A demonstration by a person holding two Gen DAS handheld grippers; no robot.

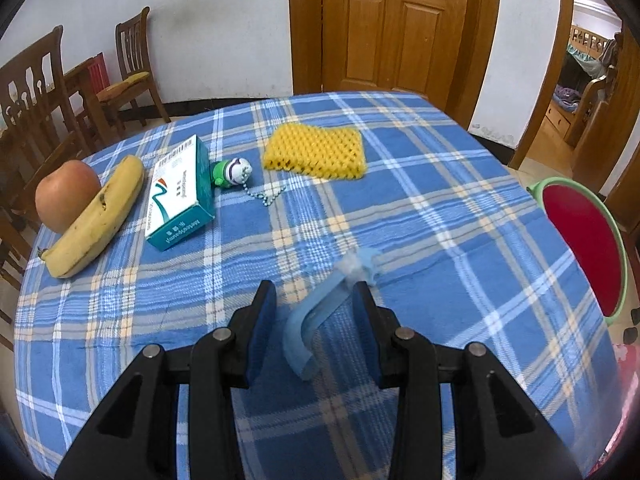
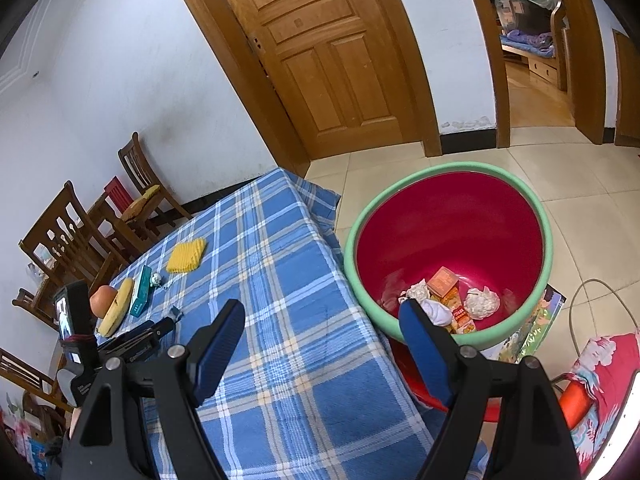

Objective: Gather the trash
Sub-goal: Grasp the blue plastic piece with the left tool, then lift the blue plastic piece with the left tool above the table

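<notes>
Trash in reach is a crumpled blue strip [image 1: 320,312] lying on the near part of the plaid tablecloth [image 1: 420,208], and your left gripper [image 1: 316,300] sits with its jaws spread wide on either side of it, apparently lined up to close on it, though nothing is pinched yet. Your right gripper [image 2: 324,320] hangs open and empty at the table's right edge, beside the red bin [image 2: 448,216] on the floor that already holds crumpled paper and small cartons. Far left, the apple [image 1: 66,194], banana [image 1: 98,216], teal box [image 1: 180,196] and toy keychain [image 1: 234,172] sit together, with a yellow foam net [image 1: 316,152] further right.
</notes>
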